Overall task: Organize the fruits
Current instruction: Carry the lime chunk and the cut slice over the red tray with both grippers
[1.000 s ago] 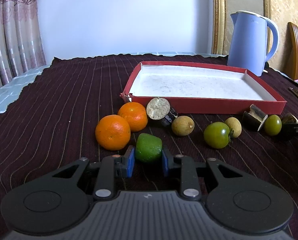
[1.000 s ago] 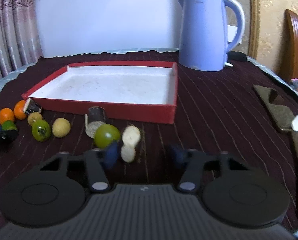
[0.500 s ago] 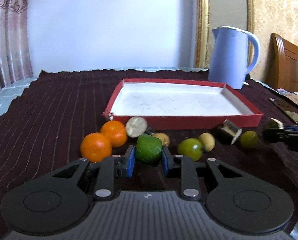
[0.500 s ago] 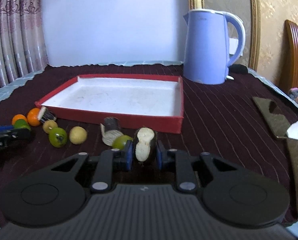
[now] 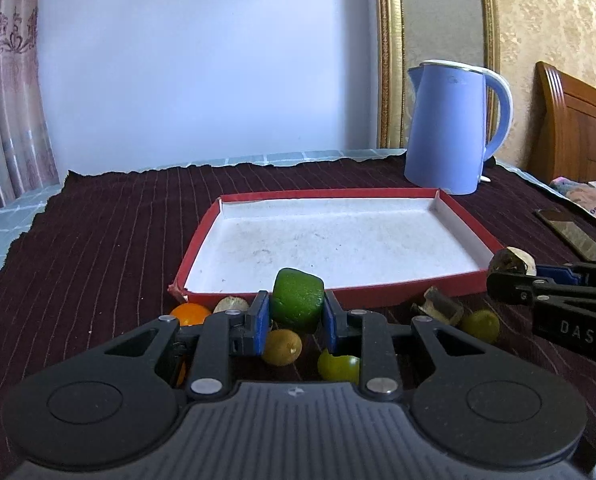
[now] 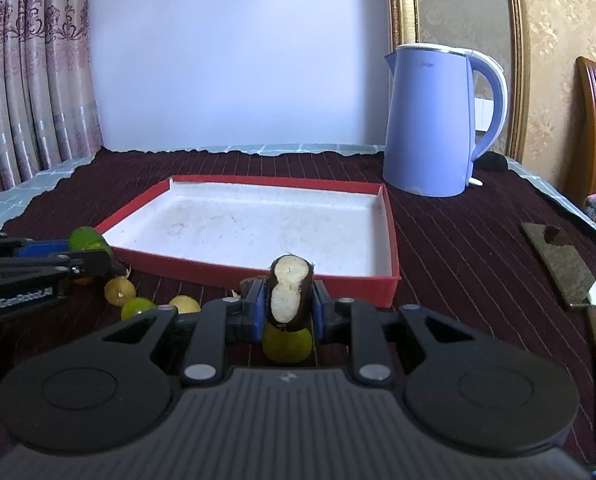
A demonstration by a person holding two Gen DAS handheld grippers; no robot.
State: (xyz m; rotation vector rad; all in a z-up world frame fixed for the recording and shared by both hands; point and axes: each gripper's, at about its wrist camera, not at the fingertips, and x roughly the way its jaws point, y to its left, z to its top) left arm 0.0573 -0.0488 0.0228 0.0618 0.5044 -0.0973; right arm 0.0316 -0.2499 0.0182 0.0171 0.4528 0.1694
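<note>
While the left gripper (image 5: 292, 318) clamps its blue pads on a green lime (image 5: 298, 302), the fruit hangs above the cloth, just in front of the near wall of the red tray (image 5: 202, 240). Below and behind the lime, loose fruit lies on the dark striped tablecloth (image 5: 98, 240): an orange (image 5: 189, 313) at the left, a yellowish round fruit (image 5: 282, 346) under the pads, a green tomato (image 5: 338, 366) beside the right finger, and another green fruit (image 5: 480, 326) further right, next to a dark cut piece (image 5: 438, 310).

The right gripper (image 6: 288, 310) is closed on a dark-skinned cut fruit piece (image 6: 289, 298), whose pale face turns toward the camera; it is held above a green fruit and just short of the tray's near right corner. In the left wrist view this gripper enters from the right, level with the tray's front edge.

The tray has a white floor with nothing in it. Behind its far right corner stands a blue kettle (image 6: 434, 120). A dark flat object (image 6: 558, 264) lies on the cloth at the right.
</note>
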